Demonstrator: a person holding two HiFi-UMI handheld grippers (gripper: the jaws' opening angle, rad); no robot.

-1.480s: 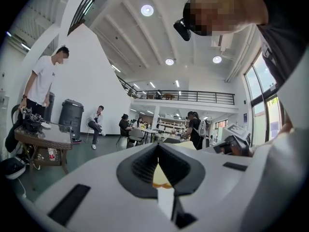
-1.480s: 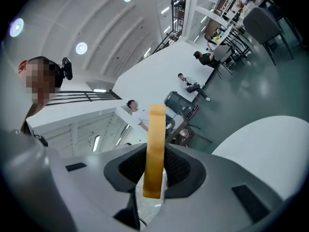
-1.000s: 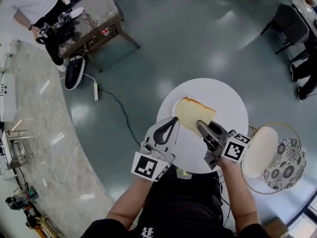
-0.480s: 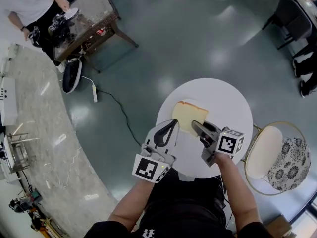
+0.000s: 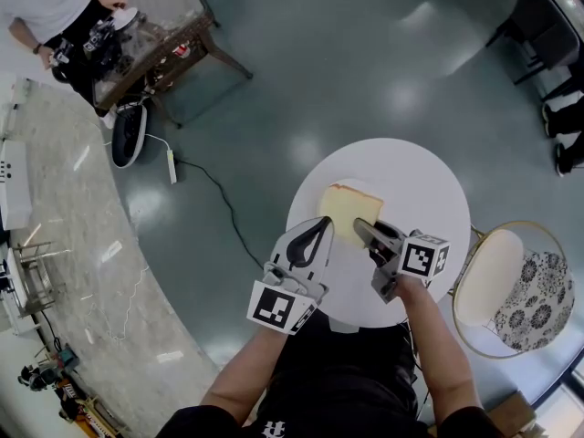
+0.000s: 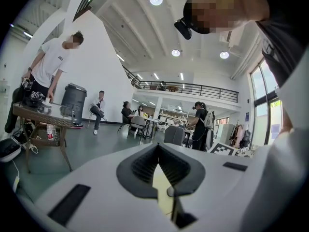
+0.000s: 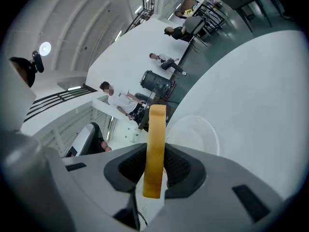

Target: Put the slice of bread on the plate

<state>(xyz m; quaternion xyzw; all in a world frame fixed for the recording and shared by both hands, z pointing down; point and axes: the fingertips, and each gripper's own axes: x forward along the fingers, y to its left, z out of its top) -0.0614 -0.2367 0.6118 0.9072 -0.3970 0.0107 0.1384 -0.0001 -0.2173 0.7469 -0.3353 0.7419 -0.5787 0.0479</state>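
A slice of bread [image 5: 347, 208], pale yellow with a browner crust, hangs low over the round white table [image 5: 420, 190]. My right gripper [image 5: 364, 230] is shut on its near edge. In the right gripper view the bread [image 7: 157, 139] stands on edge between the jaws, and a clear round plate [image 7: 194, 135] lies on the table just beyond and below it. My left gripper [image 5: 320, 228] hovers beside the slice on its left, shut, tips together and holding nothing. The left gripper view shows the left gripper [image 6: 157, 147] with jaws meeting at a point.
A round chair with a cream cushion [image 5: 488, 276] and a patterned cushion [image 5: 540, 301] stands right of the table. A cable and power strip [image 5: 172, 166] lie on the floor to the left. A wicker table [image 5: 155, 39] with a person beside it is far off; a curved marble counter [image 5: 73, 245] runs along the left.
Both grippers have sunk toward the table. The bread came down with the right gripper and now sits lower and closer over the plate.
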